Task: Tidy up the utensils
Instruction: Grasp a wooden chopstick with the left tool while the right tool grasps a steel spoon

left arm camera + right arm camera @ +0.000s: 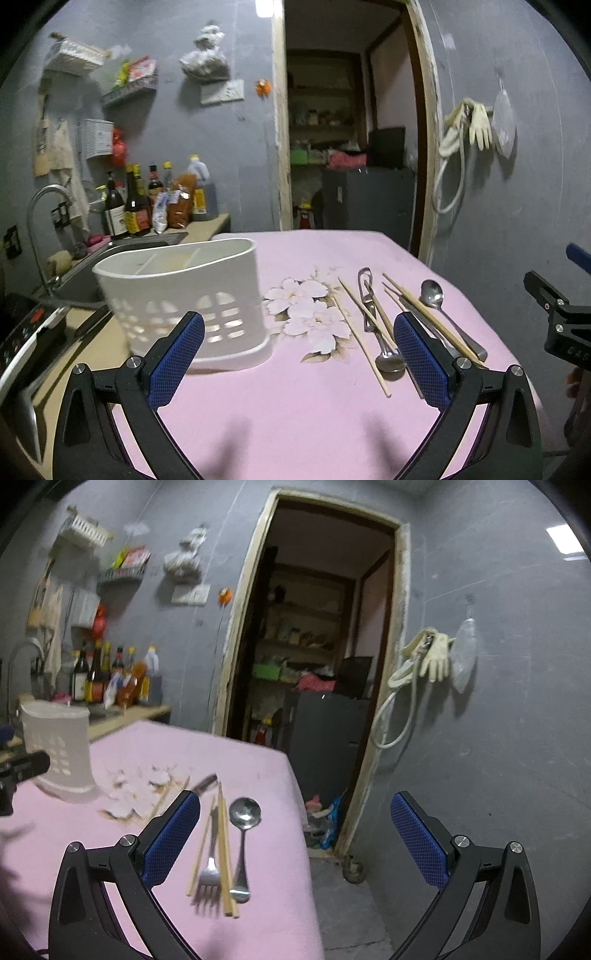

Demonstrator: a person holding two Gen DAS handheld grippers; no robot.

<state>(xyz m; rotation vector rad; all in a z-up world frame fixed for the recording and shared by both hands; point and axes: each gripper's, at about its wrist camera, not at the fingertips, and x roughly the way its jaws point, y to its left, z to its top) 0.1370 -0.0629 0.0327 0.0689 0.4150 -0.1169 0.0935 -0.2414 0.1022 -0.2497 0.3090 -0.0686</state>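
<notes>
We hold both grippers above the pink tablecloth (295,406) with nothing in them: the left gripper (299,354) has its blue pads spread wide apart, and the right gripper (295,834) is spread just as wide.

The white caddy (184,302) stands upright ahead of our left gripper, just behind its left finger, and from here it seems to have dividers inside. The loose utensils lie ahead of and partly behind the left gripper's right finger: a spoon (448,317) bowl-up, a second spoon (388,360) bowl toward us, and chopsticks (364,339) fanned among them. From the right gripper they sit between the fingers, close to its left finger: a fork (208,878) with tines toward us, flanked by chopsticks and a spoon (243,834).

The step in hand looks like the first pick. To do it well, we take the outermost spoon, since it lies clearest of the pile. We come down over the handle's middle with the pads across its width, close firmly, then lift straight so the neighbouring chopsticks are not dragged. We carry it handle-down into one compartment.
</notes>
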